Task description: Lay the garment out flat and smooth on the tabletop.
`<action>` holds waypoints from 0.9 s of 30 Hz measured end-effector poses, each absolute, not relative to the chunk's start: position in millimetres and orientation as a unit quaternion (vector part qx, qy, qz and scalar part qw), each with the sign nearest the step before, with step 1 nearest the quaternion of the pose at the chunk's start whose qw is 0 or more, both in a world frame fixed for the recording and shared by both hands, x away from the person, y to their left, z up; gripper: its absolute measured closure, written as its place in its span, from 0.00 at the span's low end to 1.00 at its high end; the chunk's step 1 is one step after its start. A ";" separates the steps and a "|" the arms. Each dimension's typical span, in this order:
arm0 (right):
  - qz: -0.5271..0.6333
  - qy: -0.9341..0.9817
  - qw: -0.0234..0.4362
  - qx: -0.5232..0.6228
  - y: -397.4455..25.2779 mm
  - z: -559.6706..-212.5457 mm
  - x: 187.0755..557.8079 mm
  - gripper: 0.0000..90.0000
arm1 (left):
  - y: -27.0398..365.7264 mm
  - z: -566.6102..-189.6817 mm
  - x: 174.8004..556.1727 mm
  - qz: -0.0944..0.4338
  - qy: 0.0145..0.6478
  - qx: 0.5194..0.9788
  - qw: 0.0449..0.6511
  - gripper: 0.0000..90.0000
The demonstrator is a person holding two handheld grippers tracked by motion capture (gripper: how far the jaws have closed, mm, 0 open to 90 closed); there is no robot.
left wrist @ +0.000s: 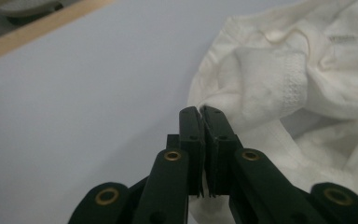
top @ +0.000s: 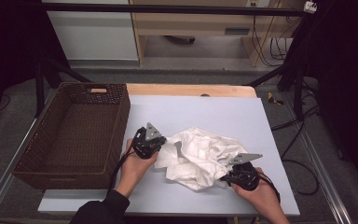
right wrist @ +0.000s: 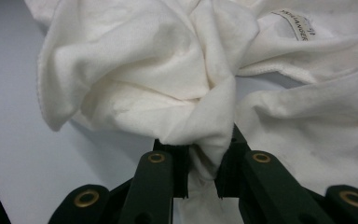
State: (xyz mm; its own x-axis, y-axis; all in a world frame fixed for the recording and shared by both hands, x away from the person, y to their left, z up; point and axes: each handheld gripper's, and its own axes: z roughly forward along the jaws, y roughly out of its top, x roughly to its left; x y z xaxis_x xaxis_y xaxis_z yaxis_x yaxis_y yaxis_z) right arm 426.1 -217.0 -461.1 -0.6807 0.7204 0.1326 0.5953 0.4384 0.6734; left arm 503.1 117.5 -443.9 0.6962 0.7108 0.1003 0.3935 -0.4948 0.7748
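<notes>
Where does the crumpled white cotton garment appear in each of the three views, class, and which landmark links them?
High view: crumpled white cotton garment lies centre, between both hands.
Left gripper view: it fills the right side, its edge pinched at the jaw tips.
Right gripper view: it spans the upper frame, a twisted fold clamped between the jaws.
Shared landmark: the pale blue table mat beneath it.

This is looking like a lab or recording workspace rather than a home. A pale grey-blue mat [top: 223, 107] is lying over a light wooden table [top: 191, 89] framed by metal rails [top: 324, 186]. Black tripod-like stand legs [top: 46, 74] are standing at both sides, loose black cables [top: 303, 163] are trailing across the grey carpeted floor [top: 9, 126], and plain white and wooden cabinet panels [top: 93, 32] are lining the back wall.
</notes>
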 end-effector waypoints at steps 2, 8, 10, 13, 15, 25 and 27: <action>0.369 0.840 0.086 0.389 -217.1 -463.6 426.2 0.85 | 118.2 -451.1 499.0 0.201 0.324 0.847 0.371 0.97; 0.395 0.825 0.102 0.390 -219.2 -468.9 424.3 0.72 | 121.4 -464.6 489.0 0.193 0.319 0.858 0.354 0.97; 0.398 0.823 0.115 0.388 -221.3 -468.2 422.8 0.64 | 123.0 -466.3 485.5 0.191 0.320 0.855 0.361 0.97; 0.397 0.818 0.132 0.395 -223.5 -467.8 420.2 0.51 | 125.8 -466.6 482.6 0.194 0.321 0.849 0.371 0.96; 0.393 0.815 0.144 0.400 -225.3 -468.0 418.9 0.44 | 127.4 -466.0 481.9 0.197 0.324 0.845 0.378 0.96; 0.404 0.795 0.178 0.416 -247.7 -456.0 406.8 0.35 | 136.6 -463.8 481.9 0.211 0.340 0.825 0.399 0.96; 0.397 0.786 0.190 0.434 -256.6 -454.1 408.1 0.36 | 137.2 -465.0 481.6 0.209 0.341 0.826 0.397 0.97</action>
